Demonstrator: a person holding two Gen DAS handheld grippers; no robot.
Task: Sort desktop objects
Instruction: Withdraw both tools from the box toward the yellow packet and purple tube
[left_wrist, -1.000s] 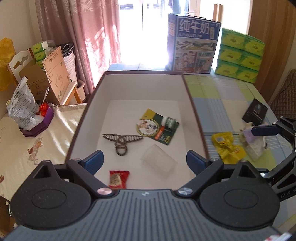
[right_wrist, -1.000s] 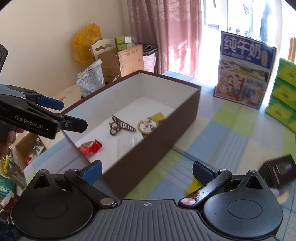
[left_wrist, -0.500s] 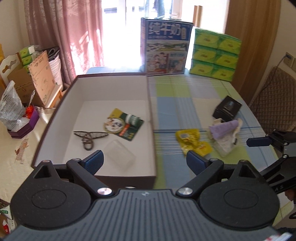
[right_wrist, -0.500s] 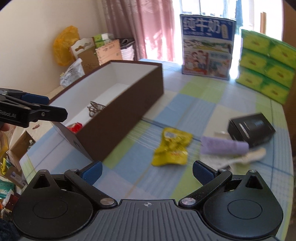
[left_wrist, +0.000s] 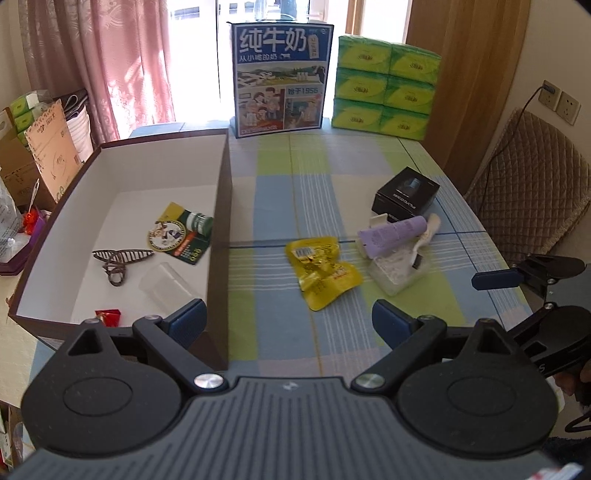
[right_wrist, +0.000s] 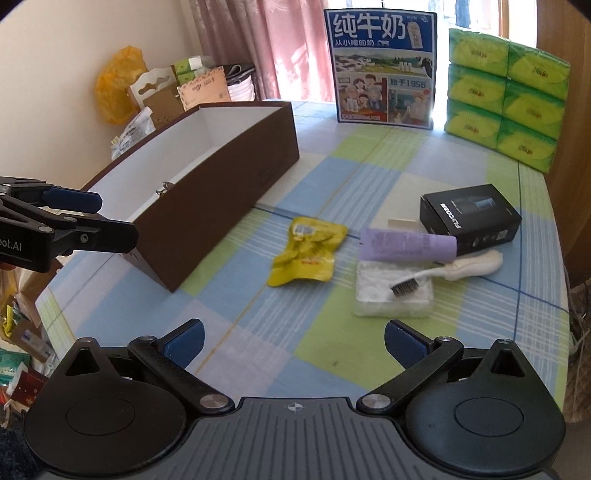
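A brown box (left_wrist: 219, 206) with a white inside stands at the table's left. It holds a hair claw (left_wrist: 120, 260), a green-yellow card pack (left_wrist: 183, 236), a clear lid (left_wrist: 166, 284) and a red sweet (left_wrist: 109, 316). On the checked cloth lie a yellow snack bag (left_wrist: 321, 273) (right_wrist: 306, 254), a purple tube (left_wrist: 393, 234) (right_wrist: 406, 245), a brush (right_wrist: 454, 271) on a clear case (right_wrist: 393, 295), and a black box (left_wrist: 406, 194) (right_wrist: 471, 216). My left gripper (left_wrist: 288, 321) is open and empty near the box's front right corner. My right gripper (right_wrist: 293, 341) is open and empty in front of the bag.
A blue milk carton (left_wrist: 280, 79) and stacked green tissue packs (left_wrist: 382, 96) stand at the table's far edge. A quilted chair (left_wrist: 528, 199) is on the right. Cardboard and bags (right_wrist: 147, 96) crowd the floor to the left.
Both grippers have swung right and back, away from the box. The loose objects on the cloth have come into full view. Both stay open and empty.
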